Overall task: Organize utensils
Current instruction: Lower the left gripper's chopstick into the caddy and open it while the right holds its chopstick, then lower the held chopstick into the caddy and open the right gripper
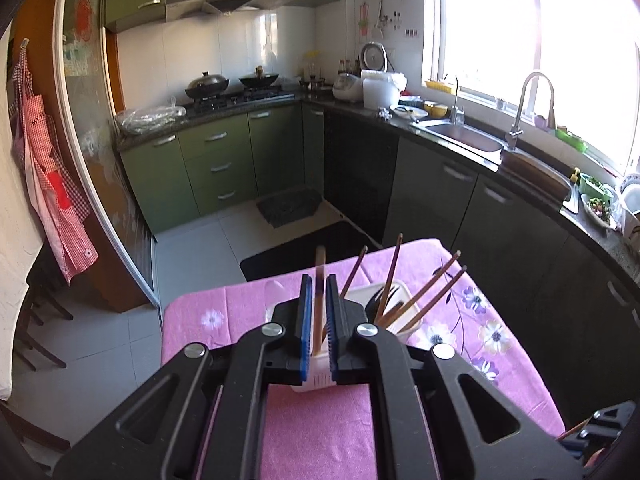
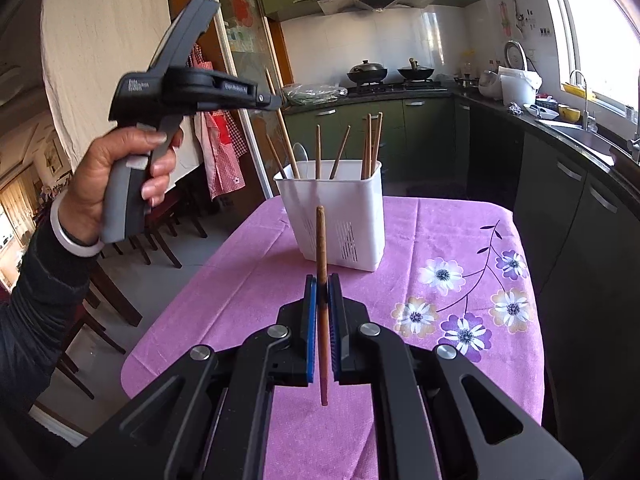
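A white slotted utensil holder [image 2: 332, 216] stands at the far side of a table under a pink flowered cloth [image 2: 224, 300], with several wooden chopsticks upright in it. My left gripper [image 1: 318, 308] hovers over the holder [image 1: 400, 332]. A blurred chopstick [image 1: 319, 300] stands between its blue pads, with a thin gap on each side. In the right wrist view a hand [image 2: 120, 172] holds that gripper [image 2: 276, 101] high at the left, and its chopstick [image 2: 286, 136] slants down into the holder. My right gripper [image 2: 322, 296] is shut on another upright chopstick [image 2: 321, 248], short of the holder.
Dark kitchen cabinets and a counter with a sink [image 1: 464, 136] run along the right, close to the table's edge. Wooden chairs [image 2: 160, 236] stand to the left of the table. A black mat [image 1: 288, 252] lies on the floor beyond it.
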